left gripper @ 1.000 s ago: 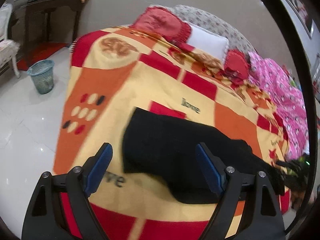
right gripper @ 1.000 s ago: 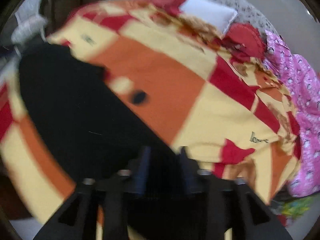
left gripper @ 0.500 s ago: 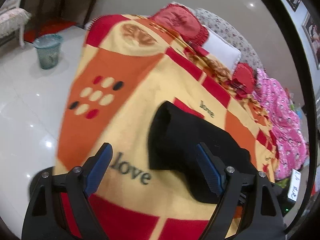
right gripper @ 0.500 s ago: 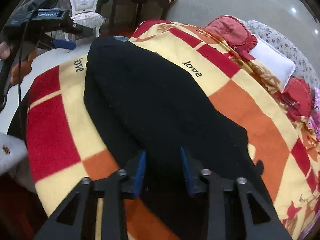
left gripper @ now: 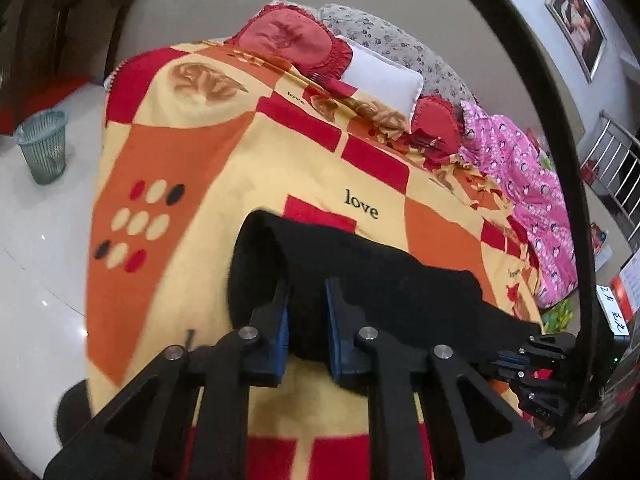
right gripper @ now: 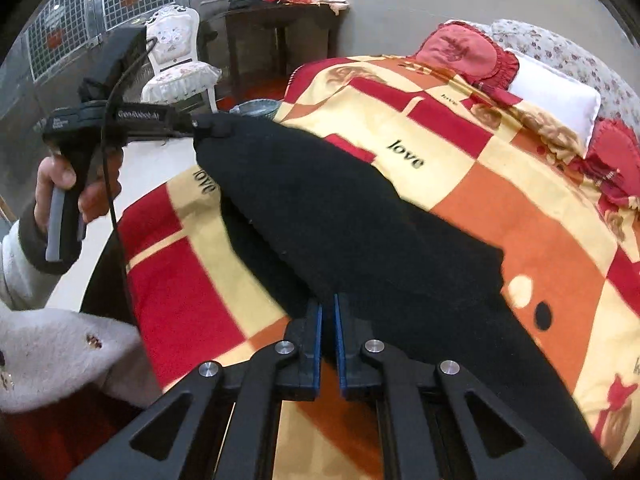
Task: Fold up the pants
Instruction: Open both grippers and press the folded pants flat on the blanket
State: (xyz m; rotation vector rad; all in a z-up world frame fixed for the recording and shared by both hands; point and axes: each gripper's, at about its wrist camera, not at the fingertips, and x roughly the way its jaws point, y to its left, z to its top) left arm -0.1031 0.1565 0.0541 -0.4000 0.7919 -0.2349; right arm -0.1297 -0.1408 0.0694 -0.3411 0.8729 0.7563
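**Both grippers now on the pants, fold ready to carry over**

Nearest you, your right gripper [right gripper: 327, 312] is pinched almost fully closed on the near edge of the black pants [right gripper: 340, 216], only a thin slit showing between its pads. Your left gripper [left gripper: 307, 300], which hung wide open and empty above the cloth half a second ago, has now narrowed onto the other end: its fingers [left gripper: 280, 320] bracket a bunched roll of black fabric and appear to press into it. From the right wrist view, that left gripper bites the far tip of the garment, and the cloth there rides up off the blanket [right gripper: 500, 208].

So the change is a second hold gained. The pants lie in a long band across the bed, near its foot, with both ends now in your grasp. That likely means the next move is lifting one end over to meet the other; keep the band taut or the middle may sag and crease.

Farther back, the white pillow [left gripper: 380, 78] and red cushion [left gripper: 290, 38] sit well apart from the work.
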